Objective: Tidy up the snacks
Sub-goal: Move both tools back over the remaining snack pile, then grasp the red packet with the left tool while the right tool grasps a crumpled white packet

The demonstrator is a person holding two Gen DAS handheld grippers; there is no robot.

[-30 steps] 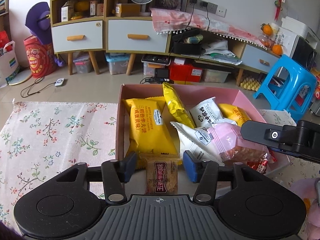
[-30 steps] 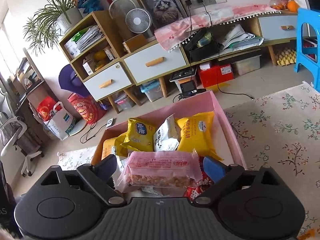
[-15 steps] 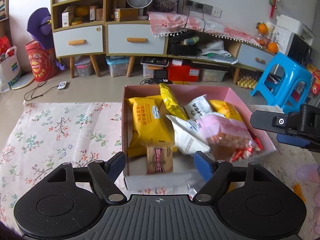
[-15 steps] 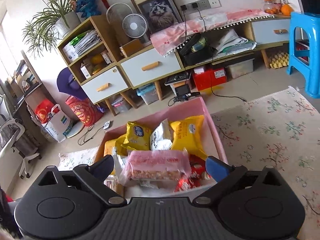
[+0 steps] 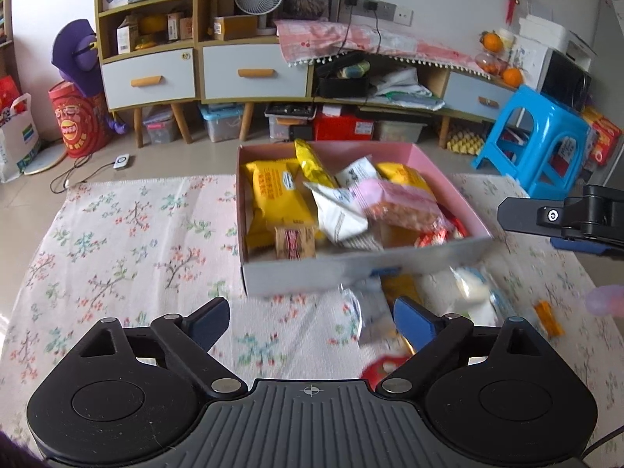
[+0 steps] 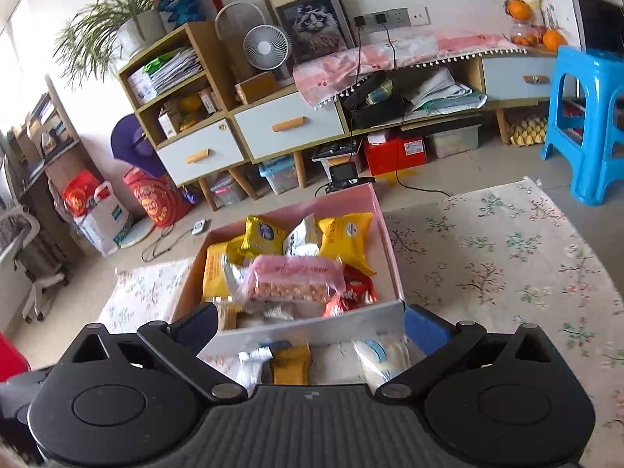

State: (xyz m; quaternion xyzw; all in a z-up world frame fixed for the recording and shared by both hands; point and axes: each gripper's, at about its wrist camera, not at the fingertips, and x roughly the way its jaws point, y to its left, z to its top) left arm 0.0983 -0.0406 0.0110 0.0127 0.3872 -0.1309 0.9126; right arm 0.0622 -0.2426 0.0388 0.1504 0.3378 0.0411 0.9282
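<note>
A pink box (image 5: 440, 179) on a floral tablecloth holds several snack packs: yellow packs (image 5: 279, 199), white packs, a pink pack (image 5: 397, 204) on top and a small brown pack (image 5: 294, 242). It also shows in the right wrist view (image 6: 384, 241). Loose snacks lie in front of the box: a white pack (image 5: 364, 312), an orange pack (image 6: 290, 364) and a pale pack (image 6: 384, 357). My left gripper (image 5: 310, 321) is open and empty, back from the box's near wall. My right gripper (image 6: 308, 325) is open and empty, at the near wall above the loose snacks.
The floral tablecloth (image 5: 128, 241) stretches left of the box and right of it (image 6: 507, 257). A small orange piece (image 5: 548, 318) lies at the right. A blue stool (image 5: 540, 140) and low cabinets (image 5: 249, 74) stand beyond the table.
Both grippers have pulled back from the box and opened wider. The brown pack and the pink pack now lie in the box, free of the fingers. Loose snacks in front came into view.
</note>
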